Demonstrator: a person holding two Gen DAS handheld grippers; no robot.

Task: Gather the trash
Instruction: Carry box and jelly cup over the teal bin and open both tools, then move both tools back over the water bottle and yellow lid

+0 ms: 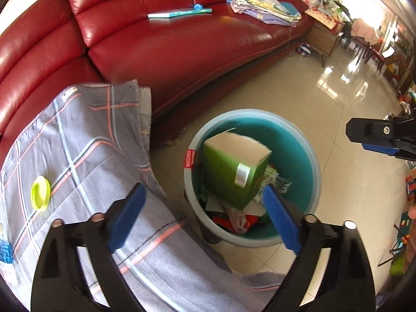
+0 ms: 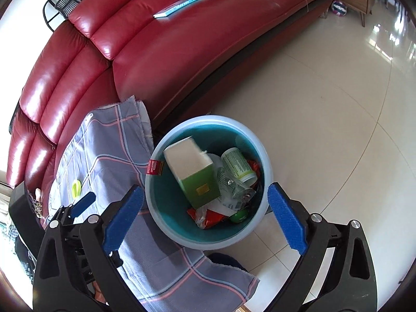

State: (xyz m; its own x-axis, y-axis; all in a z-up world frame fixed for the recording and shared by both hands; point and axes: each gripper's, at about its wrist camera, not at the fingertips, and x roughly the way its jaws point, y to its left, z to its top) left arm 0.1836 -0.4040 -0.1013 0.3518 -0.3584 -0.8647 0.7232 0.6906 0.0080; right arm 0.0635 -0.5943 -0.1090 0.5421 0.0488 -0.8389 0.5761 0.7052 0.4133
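Left tongs: your left gripper [image 1: 202,213] stands spread wide with nothing between the blue pads; it hangs over the near rim of the bin [image 1: 316,171], tilted steeply down.
Right tongs: your right gripper [image 2: 205,221] is also spread wide and empty, poised right above the bin [image 2: 156,195]; in the left view it shows as a black tip at the right edge.
Why both sit here: both mouths look down into the bin, which I judge to be the drop spot; wide, empty jaws fit a release over it.
Green box: the green box [image 1: 234,171] lies tilted inside the bin just ahead of your left pads, pale end up, a white tab on its green side; it leans on the other rubbish rather than lying flat.
Other rubbish: beyond the box, ahead of your right tongs, lie a white-and-green bottle [image 2: 238,165], clear crumpled plastic [image 2: 234,187] and red wrappers [image 2: 210,215].
What is left: a yellow-green lid [image 1: 40,193] lies on the plaid cloth [image 1: 91,156], well to the left of your left tongs; I judge it the likely next pick.
Cloth: it drapes from the red sofa [image 1: 169,52] down beside the bin, so a pinch on the lid may catch fabric.
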